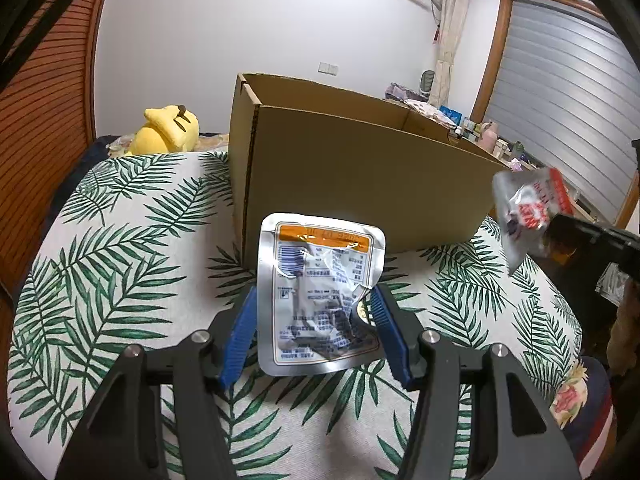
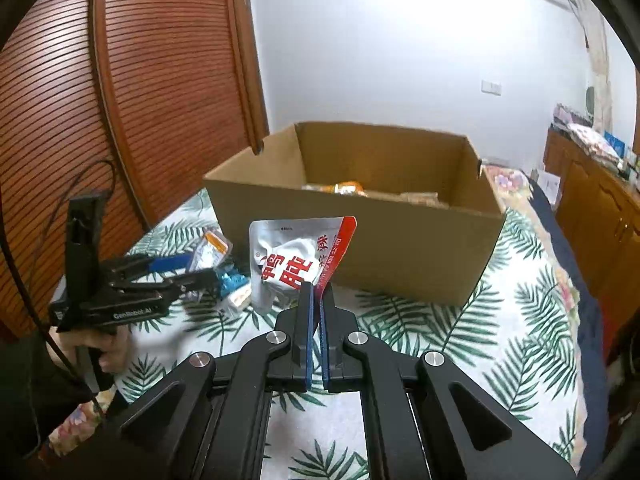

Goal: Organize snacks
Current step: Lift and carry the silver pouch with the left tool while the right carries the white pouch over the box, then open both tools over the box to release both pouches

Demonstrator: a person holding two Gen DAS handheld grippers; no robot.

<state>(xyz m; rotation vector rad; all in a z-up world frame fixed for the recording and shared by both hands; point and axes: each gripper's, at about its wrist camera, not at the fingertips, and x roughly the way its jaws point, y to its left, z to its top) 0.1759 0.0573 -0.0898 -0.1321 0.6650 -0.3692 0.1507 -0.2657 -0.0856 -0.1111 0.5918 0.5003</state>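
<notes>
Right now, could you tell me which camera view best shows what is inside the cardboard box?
The right wrist view: it looks down into the cardboard box, showing packets on its floor. The left wrist view shows only the box's outer wall and far inner wall, not the contents.

The right gripper (image 2: 318,300) pinches a silver-and-red snack pouch (image 2: 296,260) before the open cardboard box (image 2: 400,248) on the leaf-patterned bed (image 2: 500,340).

The cardboard box (image 2: 400,240) stands on the bed (image 2: 500,340). Snack packets (image 2: 348,189) lie in it. A plush toy (image 1: 166,130) lies left behind the box.
</notes>
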